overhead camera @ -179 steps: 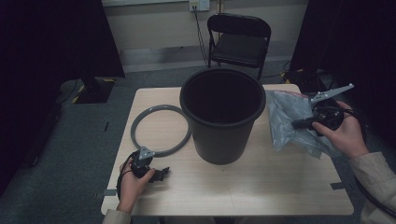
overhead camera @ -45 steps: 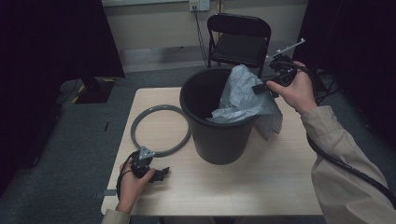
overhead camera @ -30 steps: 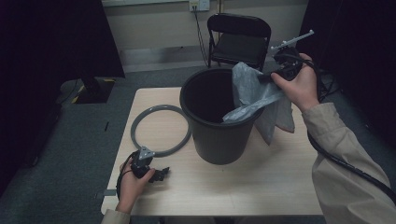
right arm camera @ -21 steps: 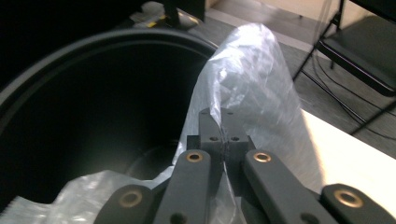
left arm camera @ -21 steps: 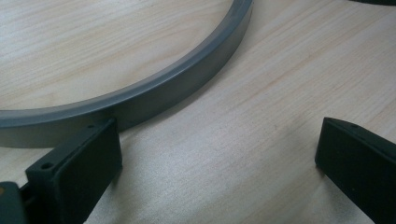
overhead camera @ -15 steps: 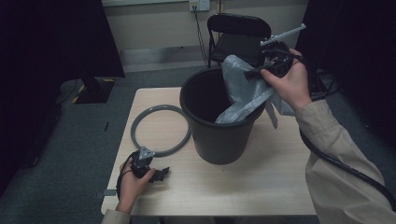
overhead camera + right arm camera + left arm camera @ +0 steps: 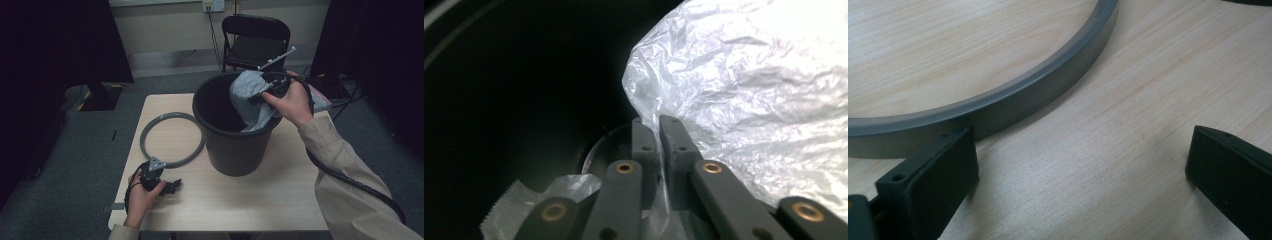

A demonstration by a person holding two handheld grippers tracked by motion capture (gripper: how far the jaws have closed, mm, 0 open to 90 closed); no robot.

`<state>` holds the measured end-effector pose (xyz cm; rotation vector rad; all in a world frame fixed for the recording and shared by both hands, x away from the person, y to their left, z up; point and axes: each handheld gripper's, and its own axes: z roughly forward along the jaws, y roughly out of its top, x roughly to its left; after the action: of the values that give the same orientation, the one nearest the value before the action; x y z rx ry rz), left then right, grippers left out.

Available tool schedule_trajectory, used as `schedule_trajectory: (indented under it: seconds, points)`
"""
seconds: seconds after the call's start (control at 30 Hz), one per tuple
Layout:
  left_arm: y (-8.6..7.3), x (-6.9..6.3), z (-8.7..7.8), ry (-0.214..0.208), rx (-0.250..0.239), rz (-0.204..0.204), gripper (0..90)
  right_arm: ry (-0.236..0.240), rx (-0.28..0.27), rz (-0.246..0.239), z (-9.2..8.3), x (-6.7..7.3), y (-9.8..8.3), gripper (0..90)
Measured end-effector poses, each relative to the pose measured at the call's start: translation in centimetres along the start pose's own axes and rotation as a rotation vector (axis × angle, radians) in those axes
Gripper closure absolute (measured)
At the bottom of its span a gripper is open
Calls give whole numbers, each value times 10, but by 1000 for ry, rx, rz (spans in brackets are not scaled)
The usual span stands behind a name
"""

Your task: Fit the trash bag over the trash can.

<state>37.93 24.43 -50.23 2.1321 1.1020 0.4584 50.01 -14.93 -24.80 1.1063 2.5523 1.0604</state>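
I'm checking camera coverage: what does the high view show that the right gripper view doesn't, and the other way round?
High view alone: the grey plastic ring lying flat on the pale wooden table, the left hand-held gripper resting beside it, and a black folding chair behind. Right gripper view alone: the jaws pinched together on a fold of film, a serrated bag edge below them, and the bucket's round floor. Both: the right hand-held gripper holding the crinkled translucent plastic bag over the black plastic bucket.

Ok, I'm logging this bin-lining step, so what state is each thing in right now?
Plastic bag: crumpled, pinched, partly over the bin's mouth.
Black bin: upright, not yet lined.
Grey ring: flat on the table, off the bin.
Right gripper: shut on the bag.
Left gripper: open, beside the ring.
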Motion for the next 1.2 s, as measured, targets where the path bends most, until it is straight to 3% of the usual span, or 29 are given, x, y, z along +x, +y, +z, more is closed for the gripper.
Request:
schedule_trajectory:
  seconds: [0.33, 0.53, 0.73, 1.0, 1.2]
  points:
    - [0, 0, 0, 0, 0, 0, 0, -9, 68, -34, 9, 6, -4, 711]
    - [0, 0, 0, 0, 0, 0, 0, 47, 38, -16, 6, 4, -5, 585]
    - [0, 0, 0, 0, 0, 0, 0, 35, -4, -12, -12, 2, 0, 500]
    - [0, 0, 0, -2, 0, -2, 0, 7, -46, 13, -34, -8, 3, 485]
    - [0, 0, 0, 0, 0, -1, 0, -1, -23, 26, -28, -13, -1, 560]
